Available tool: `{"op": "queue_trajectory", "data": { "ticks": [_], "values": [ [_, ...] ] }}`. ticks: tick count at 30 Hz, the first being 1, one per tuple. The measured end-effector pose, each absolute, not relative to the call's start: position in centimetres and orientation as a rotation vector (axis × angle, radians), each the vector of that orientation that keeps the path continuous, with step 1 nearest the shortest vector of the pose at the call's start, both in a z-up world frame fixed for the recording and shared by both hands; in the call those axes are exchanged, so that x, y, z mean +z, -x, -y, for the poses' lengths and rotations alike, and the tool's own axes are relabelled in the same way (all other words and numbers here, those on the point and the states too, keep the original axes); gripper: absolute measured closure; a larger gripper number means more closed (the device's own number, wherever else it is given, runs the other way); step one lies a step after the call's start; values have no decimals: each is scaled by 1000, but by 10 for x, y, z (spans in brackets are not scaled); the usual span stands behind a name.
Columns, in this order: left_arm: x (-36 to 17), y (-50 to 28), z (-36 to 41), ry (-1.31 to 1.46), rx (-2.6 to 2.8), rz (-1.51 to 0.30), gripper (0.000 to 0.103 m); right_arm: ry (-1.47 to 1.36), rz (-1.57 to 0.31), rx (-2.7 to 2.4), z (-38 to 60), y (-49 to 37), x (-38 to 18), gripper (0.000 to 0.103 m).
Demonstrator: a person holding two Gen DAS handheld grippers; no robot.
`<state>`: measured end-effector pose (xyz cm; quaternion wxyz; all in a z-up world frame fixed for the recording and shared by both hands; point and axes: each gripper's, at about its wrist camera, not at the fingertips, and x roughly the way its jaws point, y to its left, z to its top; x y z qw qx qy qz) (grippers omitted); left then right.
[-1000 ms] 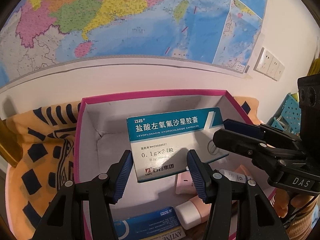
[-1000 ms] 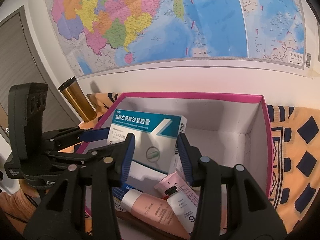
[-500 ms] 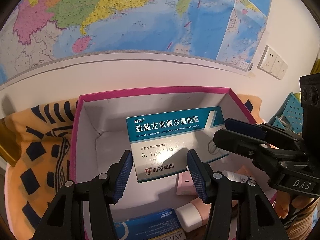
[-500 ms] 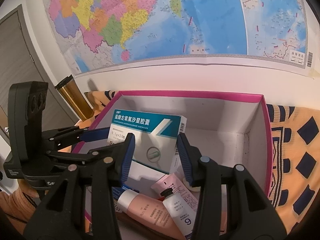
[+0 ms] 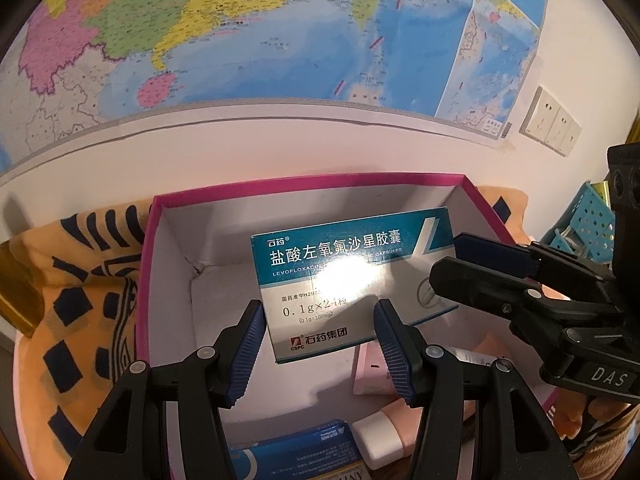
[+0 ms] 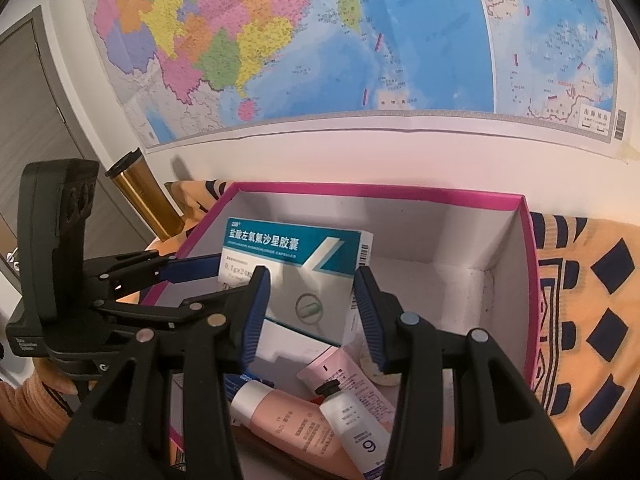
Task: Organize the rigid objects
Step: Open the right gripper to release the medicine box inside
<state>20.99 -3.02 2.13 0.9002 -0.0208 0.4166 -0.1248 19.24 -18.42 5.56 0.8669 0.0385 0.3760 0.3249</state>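
The medicine carton (image 5: 352,276) stands on its long edge inside the pink-rimmed box (image 5: 304,183), teal band up top, printed face towards your left wrist camera and tipped a little so its right end sits higher. Its lower edge rests among the other packs at the near end of the box. Your left tongs (image 5: 319,320) are spread wide at 6 o'clock of the carton, blue pads either side of its lower left corner, clamping nothing. Your right tongs (image 6: 310,276) come in from 3 o'clock in the left wrist view, released too, one finger across the printed face and the other by the barcode end; whether a pad actually touches the cardboard, you can't tell from here.

Below the carton in the right wrist view, at 6 o'clock, lie a peach tube (image 6: 288,412), a white tube with a black cap (image 6: 352,420) and a pink tube (image 6: 344,368), heaped together. A blue pack (image 5: 300,452) lies at the near wall in the left view. The far half of the box shows bare white floor.

The box sits on an orange cloth with dark blue patches (image 5: 80,300). A gold tumbler (image 6: 144,192) stands at 10 o'clock, a blue perforated basket (image 5: 588,224) at 3 o'clock, and a wall map (image 5: 280,40) fills 12 o'clock
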Motion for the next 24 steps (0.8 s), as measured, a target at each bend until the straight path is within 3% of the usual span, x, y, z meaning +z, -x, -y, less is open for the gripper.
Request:
{"op": "queue_trajectory", "data": {
  "ticks": [24],
  "values": [
    [24,-230,49,3,-268,-910,47,-69,-803,641,195,-210,64,56]
  ]
}}
